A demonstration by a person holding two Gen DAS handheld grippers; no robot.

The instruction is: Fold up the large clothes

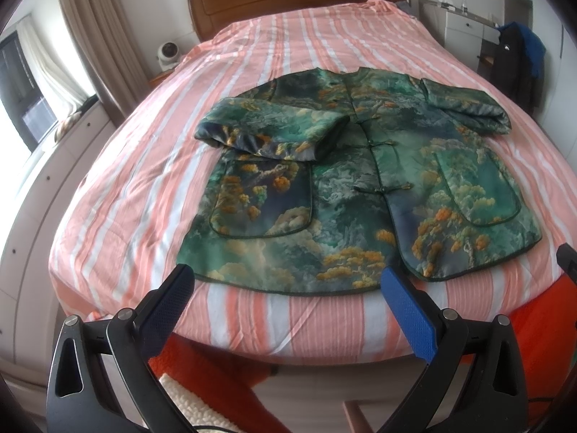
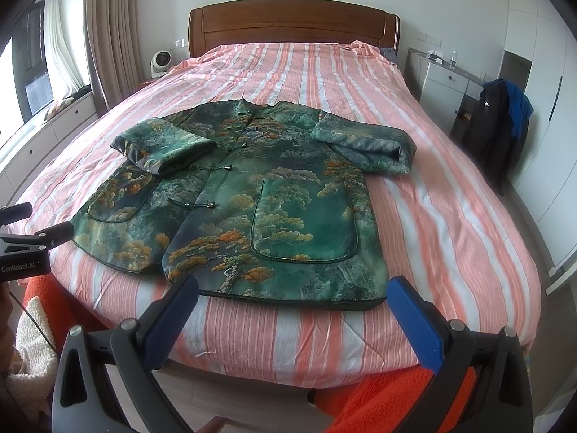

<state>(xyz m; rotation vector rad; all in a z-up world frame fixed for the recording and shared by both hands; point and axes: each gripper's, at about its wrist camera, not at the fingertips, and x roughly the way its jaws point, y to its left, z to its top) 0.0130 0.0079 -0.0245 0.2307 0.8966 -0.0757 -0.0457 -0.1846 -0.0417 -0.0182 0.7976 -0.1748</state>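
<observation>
**Ana:** Down at the foot of the bed, both tools hang just short of the mattress edge. Left gripper (image 1: 288, 281) has its fingers spread wide, nothing between them, tips level with the hem of the green jacket (image 1: 360, 187).

**Ben:** Same on the other side: right gripper (image 2: 292, 288) spread wide and empty, aimed at the hem. Whether any fingertip actually brushes the cloth, I can't tell; the lens bends everything.

**Ana:** The lower frame is mostly gripper arms. Something orange and fluffy (image 2: 389, 400) shows beneath them, cut off by the edge, so I won't name it.

**Ben:** Moving up: the jacket lies front-up on the striped pink bedspread (image 1: 252, 54), hem toward us, collar toward the far end, knot buttons done up down the middle. One patch pocket on each side.

**Ana:** Sleeves now. The one on the left is folded in across the chest, its cuff gaping. The one on the right sticks out sideways, doubled on itself, so its inside is hard to read.

**Ben:** From the right wrist view, the left gripper pokes in at the picture's left edge, only partly visible.

**Ana:** Farther back, the wooden headboard (image 2: 294, 25), a small white fan (image 2: 160, 62) beside it, and dark clothes (image 2: 496, 126) draped near the drawers, too small to make out.
</observation>
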